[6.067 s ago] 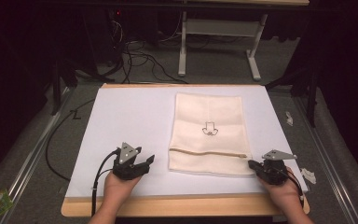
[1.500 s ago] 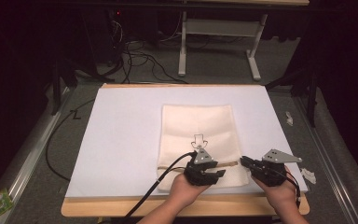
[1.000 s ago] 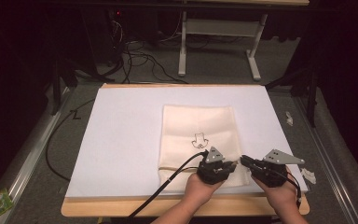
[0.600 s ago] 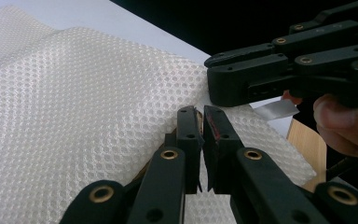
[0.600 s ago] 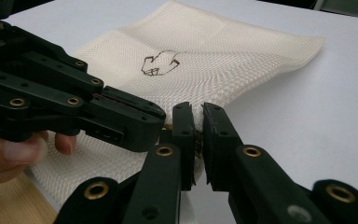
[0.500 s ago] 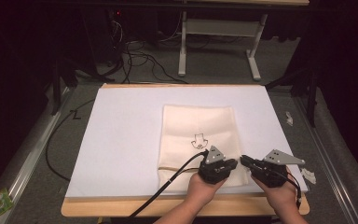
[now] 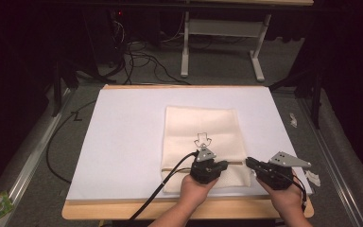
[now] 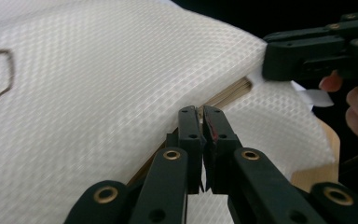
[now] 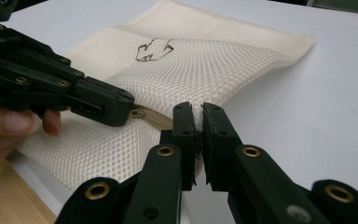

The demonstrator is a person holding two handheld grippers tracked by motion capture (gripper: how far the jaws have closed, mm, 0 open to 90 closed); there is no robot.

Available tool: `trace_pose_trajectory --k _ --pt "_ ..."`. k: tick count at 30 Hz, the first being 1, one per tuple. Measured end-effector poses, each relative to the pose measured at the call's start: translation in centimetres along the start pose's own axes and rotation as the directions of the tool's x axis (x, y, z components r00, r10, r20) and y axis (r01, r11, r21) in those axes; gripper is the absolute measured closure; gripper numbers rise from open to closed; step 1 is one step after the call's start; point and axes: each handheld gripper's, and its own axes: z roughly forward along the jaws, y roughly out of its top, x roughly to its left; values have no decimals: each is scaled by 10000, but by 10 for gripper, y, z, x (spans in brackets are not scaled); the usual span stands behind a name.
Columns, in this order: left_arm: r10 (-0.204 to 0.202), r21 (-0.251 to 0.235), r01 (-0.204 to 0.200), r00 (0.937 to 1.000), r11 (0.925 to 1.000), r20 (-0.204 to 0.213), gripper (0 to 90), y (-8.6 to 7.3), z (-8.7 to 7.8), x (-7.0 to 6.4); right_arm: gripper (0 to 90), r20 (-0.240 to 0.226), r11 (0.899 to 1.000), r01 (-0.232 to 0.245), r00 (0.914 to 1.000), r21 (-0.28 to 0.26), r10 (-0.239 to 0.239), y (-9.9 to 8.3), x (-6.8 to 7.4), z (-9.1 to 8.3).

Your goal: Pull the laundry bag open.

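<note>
Both pairs of jaws stand pressed nearly together. The jaws of the right gripper (image 9: 199,109) pinch the right edge of the one cream mesh bag (image 7: 201,127), at the end of its tan zipper (image 9: 151,117); a sliver of mesh shows between them. The jaws of the left gripper (image 8: 200,114) close at the zipper line partway along the bag, though we cannot tell whether they grip the zipper pull or merely rest against it.

We count two grippers, each held in one hand. In the high view, the left gripper (image 7: 220,166) sits on the near part of the bag, over the zipper, and the right gripper (image 7: 249,162) lies just beside the bag's near right corner. The left hand (image 7: 196,187) and the right hand (image 7: 286,197) enter from the near edge.

The bag lies flat on one white sheet (image 7: 127,137), right of centre, its zipper running left to right close to its near edge. One small dark outline drawing (image 7: 202,139) marks the middle of the mesh. The sheet covers one wooden table (image 7: 123,210), whose bare edge shows along the near side.

Two small white scraps lie right of the table: one (image 7: 293,119) farther off, one (image 7: 313,177) near the right gripper. One black cable (image 7: 158,189) trails from the left gripper toward the near edge.
</note>
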Motion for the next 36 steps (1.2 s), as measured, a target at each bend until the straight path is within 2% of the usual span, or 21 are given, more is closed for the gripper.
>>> trace_pose_trajectory --k 4,6,9,11,12,13,15,16,19,20,22,24,25,27,28,29,30,31,32,33,36 --pt "168 209 -165 9997 9996 -153 871 -2 -14 7 857 4 10000 -8 10000 23 8 -1 0 0" --pt "317 330 -314 9995 9990 -74 871 -2 -23 8 856 -121 10000 27 9999 39 -26 -1 1 0" --pt "467 577 -465 9989 9972 -21 872 -3 -31 9 858 -160 9995 290 9995 140 -288 0 7 3" --pt "307 719 -302 9995 9970 -66 873 -4 -35 12 861 -169 9992 339 9993 231 -336 2 11 4" --pt "327 789 -307 9992 9964 -234 873 -5 -36 15 864 -121 9991 368 9993 222 -366 2 12 4" --pt "158 830 -130 9994 9965 -322 873 -7 -38 19 864 96 9988 443 9990 195 -445 2 12 3" --pt "-176 899 229 9981 9957 -596 874 -11 -42 30 865 375 10000 8 9993 51 -10 1 2 -1" --pt "-380 894 436 9973 9950 -635 874 -13 -45 35 865 375 10000 8 9993 51 -10 1 2 -1" --pt "-817 1061 911 9926 9902 -900 874 -20 -65 56 864 547 9993 -382 9978 25 380 -4 -10 -6" --pt "-806 1114 912 9921 9896 -963 873 -20 -68 58 864 476 9988 -485 9977 26 483 -5 -13 -7" --pt "-543 1282 718 9893 9892 -1352 873 -20 -84 63 864 646 9988 -481 9968 93 474 -7 -13 -7" --pt "-679 1279 907 9827 9876 -1725 873 -22 -102 73 864 706 9988 -474 9964 101 465 -6 -15 -6" --pt "-869 1194 1132 9746 9864 -2064 873 -24 -117 81 864 747 9986 -532 9958 75 525 -6 -17 -6" --pt "-1105 1083 1398 9643 9842 -2405 874 -30 -136 92 864 981 9978 -658 9930 48 651 -7 -23 -6" --pt "-1195 965 1445 9665 9848 -2272 873 -35 -145 97 863 967 9968 -795 9922 29 788 -8 -26 -7" --pt "-1123 877 1339 9698 9871 -2166 873 -39 -150 98 862 734 9958 -914 9931 36 909 -9 -29 -8" --pt "-614 1032 878 9699 9908 -2358 873 -43 -151 95 862 510 9954 -952 9942 96 946 -10 -28 -7" --pt "-174 1308 519 9676 9901 -2520 872 -46 -150 92 861 529 9970 -732 9960 244 718 -11 -23 -5" --pt "-4 1500 391 9684 9879 -2496 871 -47 -150 92 860 545 9979 -499 9974 407 477 -11 -19 -3" --pt "-23 1428 382 9700 9890 -2433 867 -47 -152 92 858 545 9983 -361 9980 462 336 -11 -17 -2" --pt "-162 940 392 9721 9948 -2339 846 -45 -158 94 848 614 9981 -444 9972 416 418 -13 -17 -2"
